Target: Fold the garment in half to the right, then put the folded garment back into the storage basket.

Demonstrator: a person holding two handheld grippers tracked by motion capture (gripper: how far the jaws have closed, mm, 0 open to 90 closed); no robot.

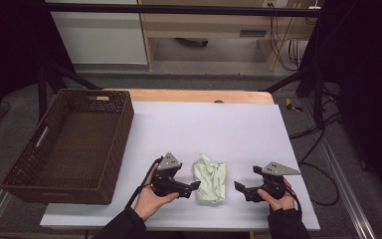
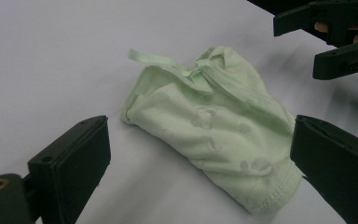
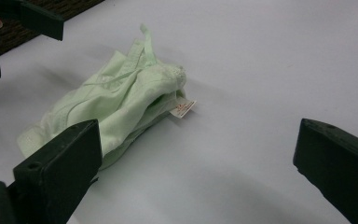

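A crumpled pale green cloth garment (image 1: 210,179) lies on the white counter (image 1: 229,129) between the left gripper (image 1: 193,186) and the right gripper (image 1: 238,187), just beside each and touching neither. Both grippers have their jaws spread wide and hold nothing. A brown woven rectangular basket (image 1: 72,144) sits well beyond the left gripper's outer side.

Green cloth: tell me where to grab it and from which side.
Take the green cloth at its bunched upper end, where the folds and tie strip stand proud of the table. Bring the open left claw in from the cloth's left; the flat hem end would likely slip.
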